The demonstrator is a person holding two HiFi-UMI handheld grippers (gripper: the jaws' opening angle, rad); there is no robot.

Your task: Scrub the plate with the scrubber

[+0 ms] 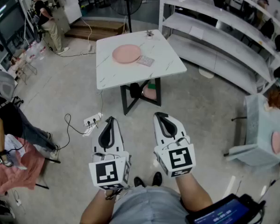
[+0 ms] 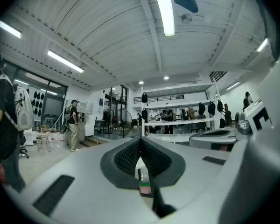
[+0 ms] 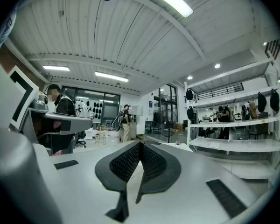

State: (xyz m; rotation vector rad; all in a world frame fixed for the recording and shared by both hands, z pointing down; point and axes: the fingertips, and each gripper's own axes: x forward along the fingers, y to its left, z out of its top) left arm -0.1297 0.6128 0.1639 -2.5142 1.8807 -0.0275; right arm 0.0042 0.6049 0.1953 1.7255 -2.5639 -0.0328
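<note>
Two grippers: we hold the left gripper (image 1: 111,119) and the right gripper (image 1: 161,115) side by side and level, low in the head view, well apart from the counter (image 1: 170,64).
Left fingers (image 2: 126,157): tips pressed together, with nothing held between them.
Right fingers (image 3: 123,161): closed tip to tip as well, gripping nothing.
Plate (image 1: 126,53): round, plain pale pink, with a shallow raised rim; it lies flat on the white, grey-veined counter, left of its middle.
Scrubber (image 1: 145,60): a small flat rectangle, greyish pink, lying on the counter just beside the plate, at its right; we cannot tell whether the two touch.
Hard to make out: a small object (image 1: 150,33) at the counter's far edge is too small for us to name.
Partly hidden: a pink thing (image 1: 149,93) sits under the counter, its upper part covered by the top.
Cut off: our forearms and a dark screen (image 1: 224,211) run out of the head view's bottom edge.
</note>
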